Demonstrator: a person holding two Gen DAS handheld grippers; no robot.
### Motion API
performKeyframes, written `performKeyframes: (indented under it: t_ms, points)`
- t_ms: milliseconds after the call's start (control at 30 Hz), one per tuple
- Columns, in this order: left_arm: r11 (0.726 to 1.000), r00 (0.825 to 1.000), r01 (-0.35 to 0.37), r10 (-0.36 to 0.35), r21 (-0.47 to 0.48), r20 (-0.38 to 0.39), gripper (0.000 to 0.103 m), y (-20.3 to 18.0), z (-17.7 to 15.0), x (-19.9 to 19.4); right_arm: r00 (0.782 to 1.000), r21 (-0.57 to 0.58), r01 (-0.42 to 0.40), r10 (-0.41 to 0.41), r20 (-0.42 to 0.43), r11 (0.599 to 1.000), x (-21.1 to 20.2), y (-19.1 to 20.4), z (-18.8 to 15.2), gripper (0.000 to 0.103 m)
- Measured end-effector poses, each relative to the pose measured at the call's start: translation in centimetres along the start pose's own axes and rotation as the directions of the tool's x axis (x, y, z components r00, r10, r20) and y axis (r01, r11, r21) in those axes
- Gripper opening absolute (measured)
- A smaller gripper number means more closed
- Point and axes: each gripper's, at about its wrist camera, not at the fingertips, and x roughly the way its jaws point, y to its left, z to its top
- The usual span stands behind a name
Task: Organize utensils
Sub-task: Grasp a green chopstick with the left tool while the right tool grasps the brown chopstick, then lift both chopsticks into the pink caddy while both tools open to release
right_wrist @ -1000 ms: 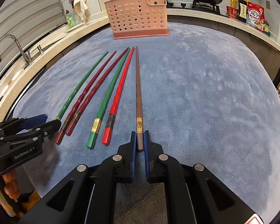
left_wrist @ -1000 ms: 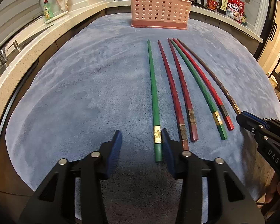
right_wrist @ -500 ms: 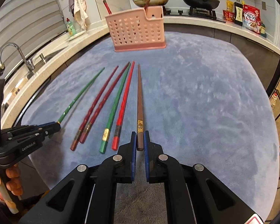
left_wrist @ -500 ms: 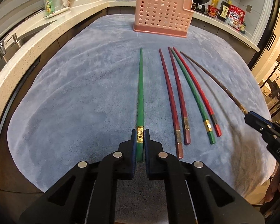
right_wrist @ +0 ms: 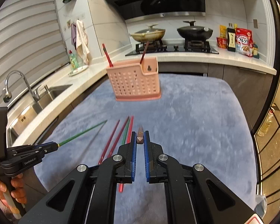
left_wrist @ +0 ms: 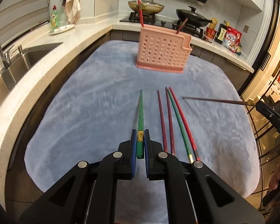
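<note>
Kitchen scene, two handheld grippers over a blue cloth (left_wrist: 84, 112) spread on the bench (left_wrist: 46, 71). Left gripper (left_wrist: 140, 141), lower centre of the left wrist view, jaws closed on the gold-banded butt of a green chopstick (left_wrist: 140, 115); long axis straight ahead, up the frame, tip toward the pink utensil holder (left_wrist: 162, 54) at upper centre. Seen in the right wrist view as a thin green line at mid-left, seemingly lifted off the cloth, though hard to confirm. Right gripper (right_wrist: 140, 140), lower centre of its own view, jaws pinched on a brown chopstick (right_wrist: 140, 133), strongly foreshortened, pointing forward toward the same holder (right_wrist: 134, 82) at centre frame. From the left wrist view, at the right edge, same brown stick a near-horizontal line, tip leftward, clearly raised off the cloth. Four chopsticks left on the cloth, side by side, between the two held ones: two dark red (left_wrist: 161, 119), one green (left_wrist: 177, 121), one bright red (left_wrist: 183, 123), all lengthwise toward the holder. Holder upright at the far end of the cloth, already carrying a red stick at its left end and a darker one in the right-hand compartment. Likely next: carry forward and tip each stick upright over the holder's open top. Neither hand plainly nearer; the holder roughly dead ahead of both.
</note>
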Motion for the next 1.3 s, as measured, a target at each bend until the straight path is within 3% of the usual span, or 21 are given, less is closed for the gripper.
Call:
performKeyframes:
  t_ms: [500,800,1000,1100,1300]
  points:
    - [1.0,0.992,-0.012,0.011,0.011,0.128,0.007,0.1,10.2,-0.5,0.989,0.035,-0.026,0.02,0.148,0.999,1.1,-1.5,9.4,0.007]
    - [1.0,0.974,0.007,-0.009,0.012,0.224,0.007,-0.7,17.1,-1.4,0.964,0.084,-0.096,0.072,0.255,0.992,1.9,-2.1,16.0,0.007]
    - [0.999,0.941,0.032,-0.034,0.011,0.337,0.007,-1.8,22.8,-3.7,0.939,0.085,-0.122,0.087,0.333,0.989,3.2,-2.0,21.0,0.007]
    - [0.999,0.912,0.039,-0.037,0.004,0.408,0.007,-2.3,25.8,-4.9,0.927,0.076,-0.122,0.087,0.365,0.99,4.3,-1.6,23.6,0.007]
    - [0.999,0.876,0.044,-0.024,-0.031,0.482,0.007,-2.6,30.3,-4.4,0.915,0.061,-0.126,0.092,0.393,0.99,6.6,-0.4,27.0,0.007]
